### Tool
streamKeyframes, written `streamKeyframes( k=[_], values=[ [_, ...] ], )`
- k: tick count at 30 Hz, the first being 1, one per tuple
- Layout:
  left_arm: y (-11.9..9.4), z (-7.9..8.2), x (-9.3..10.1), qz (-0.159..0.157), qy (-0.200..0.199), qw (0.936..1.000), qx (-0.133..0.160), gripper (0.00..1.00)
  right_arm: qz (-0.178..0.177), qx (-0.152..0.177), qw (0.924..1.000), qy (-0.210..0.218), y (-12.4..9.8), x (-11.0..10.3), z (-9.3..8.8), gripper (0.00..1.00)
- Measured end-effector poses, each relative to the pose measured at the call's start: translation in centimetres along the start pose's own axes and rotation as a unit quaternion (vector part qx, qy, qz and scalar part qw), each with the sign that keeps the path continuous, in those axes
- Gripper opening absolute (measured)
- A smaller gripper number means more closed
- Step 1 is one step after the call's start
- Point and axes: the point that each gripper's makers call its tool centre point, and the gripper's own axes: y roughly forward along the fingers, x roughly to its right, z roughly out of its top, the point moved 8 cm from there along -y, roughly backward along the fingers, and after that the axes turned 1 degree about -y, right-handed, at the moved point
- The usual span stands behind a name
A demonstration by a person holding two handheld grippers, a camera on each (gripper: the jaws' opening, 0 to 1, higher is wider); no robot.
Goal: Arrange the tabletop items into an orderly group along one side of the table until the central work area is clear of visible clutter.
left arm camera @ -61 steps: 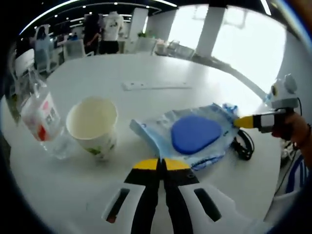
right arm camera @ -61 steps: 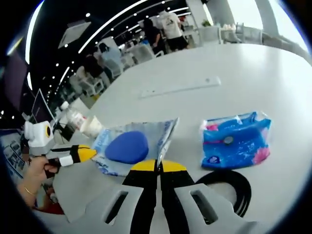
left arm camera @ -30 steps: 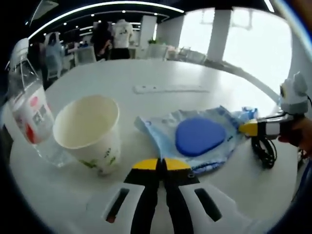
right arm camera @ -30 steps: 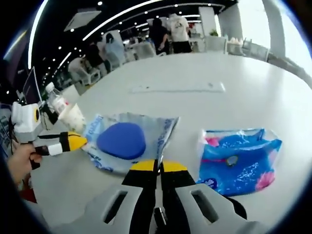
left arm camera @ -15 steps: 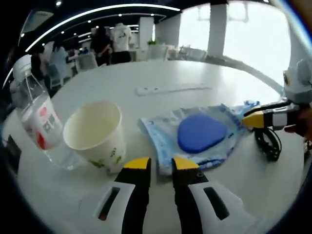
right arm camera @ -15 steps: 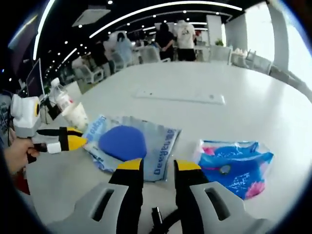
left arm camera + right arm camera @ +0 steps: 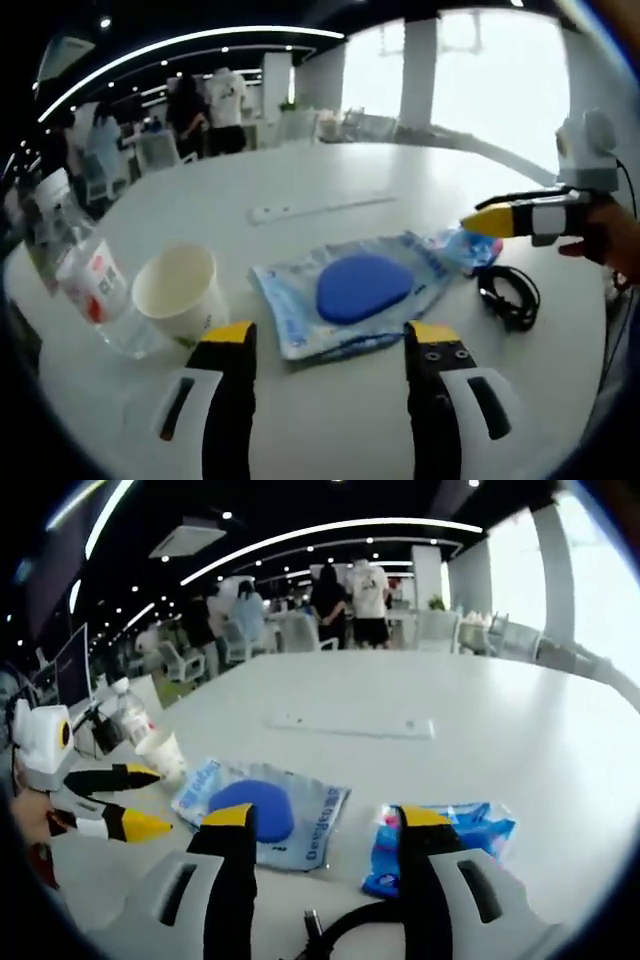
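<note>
A pale blue plastic bag with a blue oval pad on it lies mid-table. Left of it stand a paper cup and a water bottle. A blue tissue pack and a black cable lie to its right. My left gripper hangs open above the table, short of the bag. My right gripper is open too, over the near edge between the pad and the tissue pack. Neither holds anything.
A white power strip lies farther back on the round white table. The right gripper reaches into the left gripper view, held by a hand. The left gripper enters the right gripper view, jaws apart. People and chairs stand in the background.
Both grippers went from shut to wide open. Both cameras have pulled back and up, so the items look smaller; the items themselves lie where they were.
</note>
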Motion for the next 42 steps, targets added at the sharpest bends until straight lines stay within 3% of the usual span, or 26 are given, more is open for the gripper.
streamKeyframes(
  k=[3, 6, 8, 11, 18, 23, 28, 30, 33, 42],
  values=[
    [-0.6, 0.2, 0.4, -0.011, -0.003, 0.9999, 0.004, 0.68, -0.005, 0.000, 1.0000, 0.006, -0.4, 0.4, -0.3, 0.61],
    [-1.1, 0.3, 1.9, -0.060, -0.007, 0.9982, -0.001, 0.77, -0.015, -0.004, 0.9999, 0.005, -0.7, 0.9, -0.8, 0.65],
    [-1.4, 0.4, 2.3, -0.065, -0.009, 0.9979, 0.002, 0.86, -0.024, -0.010, 0.9997, 0.003, -0.8, 1.2, -1.2, 0.66],
    [-2.3, 1.0, 3.3, -0.079, 0.019, 0.9965, 0.018, 0.98, -0.036, -0.014, 0.9993, 0.000, -1.0, 1.8, -1.8, 0.71],
    [-4.3, 1.7, 4.5, -0.101, 0.037, 0.9941, 0.015, 0.99, -0.052, 0.006, 0.9985, -0.013, -1.6, 2.7, -1.9, 0.83],
    [-6.0, 2.0, 4.9, -0.108, 0.039, 0.9932, 0.021, 0.99, -0.051, 0.015, 0.9985, -0.011, -1.9, 3.1, -1.8, 0.87],
    [-7.4, 1.5, 5.3, -0.123, 0.031, 0.9918, 0.008, 0.99, -0.053, 0.019, 0.9982, -0.020, -2.4, 3.6, -1.9, 0.88],
    [-8.3, 1.3, 5.4, -0.125, 0.038, 0.9914, 0.007, 0.99, -0.057, 0.023, 0.9979, -0.019, -2.6, 3.8, -1.9, 0.88],
    [-9.7, 1.0, 5.5, -0.133, 0.042, 0.9902, -0.004, 0.99, -0.056, 0.074, 0.9955, -0.019, -2.8, 4.0, -1.2, 0.86],
    [-13.5, 0.5, 5.6, -0.141, 0.027, 0.9896, 0.011, 0.99, -0.071, 0.066, 0.9947, -0.035, -2.0, 3.6, -1.7, 0.72]
  ],
)
